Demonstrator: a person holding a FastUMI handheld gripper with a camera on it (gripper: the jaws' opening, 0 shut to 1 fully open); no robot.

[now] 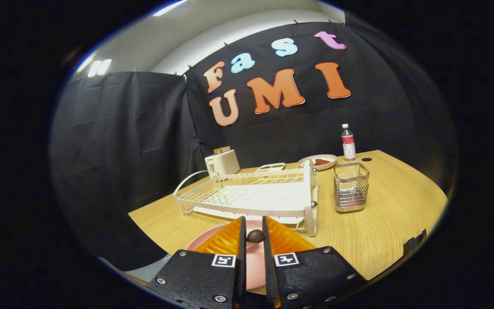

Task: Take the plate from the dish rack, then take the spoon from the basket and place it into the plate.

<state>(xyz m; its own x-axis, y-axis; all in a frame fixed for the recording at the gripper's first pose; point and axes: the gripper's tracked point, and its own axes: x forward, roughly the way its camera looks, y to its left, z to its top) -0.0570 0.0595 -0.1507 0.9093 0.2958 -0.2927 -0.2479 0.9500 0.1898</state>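
Note:
A pink plate (254, 264) lies flat on the wooden table (388, 219), right under my fingers and just in front of the white dish rack (251, 195), which holds nothing. A small dark rounded piece, apparently the end of the spoon (255, 235), sits pinched between the two fingers above the plate; the rest of it is hidden. My gripper (254, 221) is shut on it. The wire basket (350, 186) stands to the right of the rack and looks empty.
Beyond the rack are a white toaster (222, 163), a small dish with something green (271, 166), a plate with food (317, 162) and a bottle (348, 143). The table's left edge runs close beside the rack and the pink plate.

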